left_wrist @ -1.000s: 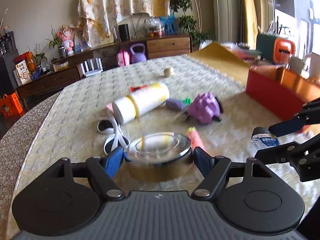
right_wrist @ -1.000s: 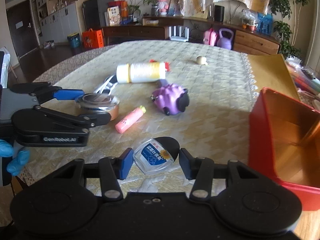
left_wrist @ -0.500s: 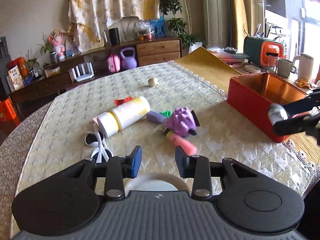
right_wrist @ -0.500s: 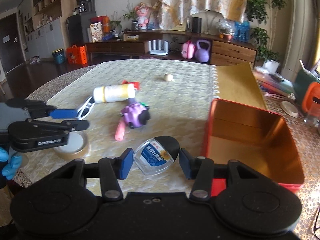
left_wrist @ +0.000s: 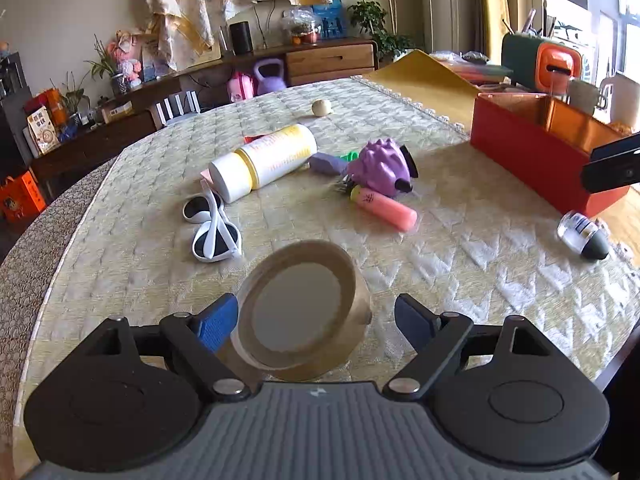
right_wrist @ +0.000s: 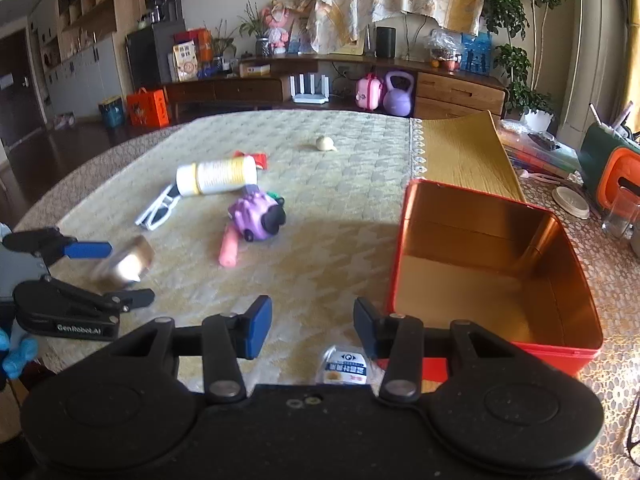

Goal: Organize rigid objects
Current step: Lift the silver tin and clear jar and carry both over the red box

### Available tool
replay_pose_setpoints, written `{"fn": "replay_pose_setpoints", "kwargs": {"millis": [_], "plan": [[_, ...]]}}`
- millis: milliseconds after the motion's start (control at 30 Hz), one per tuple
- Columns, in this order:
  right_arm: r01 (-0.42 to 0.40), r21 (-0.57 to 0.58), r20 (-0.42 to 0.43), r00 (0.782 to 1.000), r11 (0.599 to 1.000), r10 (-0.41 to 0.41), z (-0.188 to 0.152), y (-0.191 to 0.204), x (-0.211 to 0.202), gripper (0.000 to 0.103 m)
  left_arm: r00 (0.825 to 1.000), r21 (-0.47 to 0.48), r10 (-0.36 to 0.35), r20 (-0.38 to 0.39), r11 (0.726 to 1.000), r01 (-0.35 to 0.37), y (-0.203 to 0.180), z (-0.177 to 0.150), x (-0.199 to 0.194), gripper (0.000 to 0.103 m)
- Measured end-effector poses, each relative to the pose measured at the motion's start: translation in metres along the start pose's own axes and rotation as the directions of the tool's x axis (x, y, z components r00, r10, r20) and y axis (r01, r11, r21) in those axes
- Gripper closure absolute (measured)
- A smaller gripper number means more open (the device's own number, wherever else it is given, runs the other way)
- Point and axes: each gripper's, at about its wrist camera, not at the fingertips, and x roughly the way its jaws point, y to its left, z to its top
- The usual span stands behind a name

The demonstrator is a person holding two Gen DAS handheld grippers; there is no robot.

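Left tongs (left_wrist: pixel 316 312) are opening right now, blue pads swinging wide, and the brown roll of packing tape (left_wrist: pixel 300 312) sits between them, a fat ring with a pale cardboard core, tipped up on its edge. The near pad looks to be just touching its rim; the far pad stands clear of it. From the right wrist view the same roll is a glossy blur between those two black fingers. Over to the right tongs (right_wrist: pixel 312 320): pads apart, nothing clamped. The small clear plastic bottle with the blue label and dark rounded cap (left_wrist: pixel 582 236) lies on its side on the tabletop (left_wrist: pixel 460 264), right under those tongs and just beside the near corner of the red metal box (left_wrist: pixel 528 156). That box is rectangular, matte red outside, shiny copper inside, and its open floor looks bare as far as the view shows. The tabletop wears a cream quilted cloth with a zigzag weave. Mid-table there's a loose cluster: a smooth white-and-yellow cylindrical plastic bottle (left_wrist: pixel 264 160) lying flat, white-framed sunglasses with dark lenses (left_wrist: pixel 214 236) folded just in front of it, a purple knobbly toy with a black snout (left_wrist: pixel 380 166), and a slim pink tube (left_wrist: pixel 384 208) touching that toy. Farther back, well apart, a small cream ball-like thing (left_wrist: pixel 321 108) sits alone.
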Motion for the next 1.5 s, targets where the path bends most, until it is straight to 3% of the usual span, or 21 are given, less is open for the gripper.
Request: {"fn": "replay_pose_setpoints", "kwargs": {"millis": [200,300,500,733,933,1233,1500], "plan": [[0.034,0.024,-0.028,0.999,0.999,-0.033,-0.023,-0.012,-0.01,0.054,1.0,0.01,-0.005,0.018,1.0,0.005,-0.003,0.001,-0.004,0.017],[0.041,0.04,-0.054,0.998,0.998,-0.039,-0.035,-0.016,-0.011,0.043,1.0,-0.027,-0.009,0.018,1.0,0.01,0.003,0.001,-0.007,0.017],[0.048,0.091,-0.101,0.994,0.995,-0.038,-0.04,-0.019,0.013,0.04,0.999,-0.063,-0.016,-0.042,0.998,0.013,0.011,-0.008,0.002,0.017],[0.081,0.071,-0.112,0.991,0.994,-0.072,-0.035,0.0,0.035,0.046,0.999,-0.072,-0.025,-0.022,0.997,0.023,0.008,-0.005,0.009,0.017],[0.131,0.081,-0.119,0.986,0.988,-0.121,-0.036,0.003,0.039,0.064,0.999,-0.106,-0.036,-0.025,0.994,0.033,0.012,-0.006,0.009,0.026],[0.115,0.061,-0.101,0.989,0.991,-0.109,-0.03,0.007,0.022,0.065,0.999,-0.106,-0.041,-0.018,0.994,0.039,0.008,0.001,0.002,0.026],[0.109,0.065,-0.025,0.994,0.992,-0.108,-0.001,0.001,-0.021,0.065,0.99,-0.081,-0.131,0.053,0.987,0.135,-0.007,0.039,-0.03,0.026]]}}
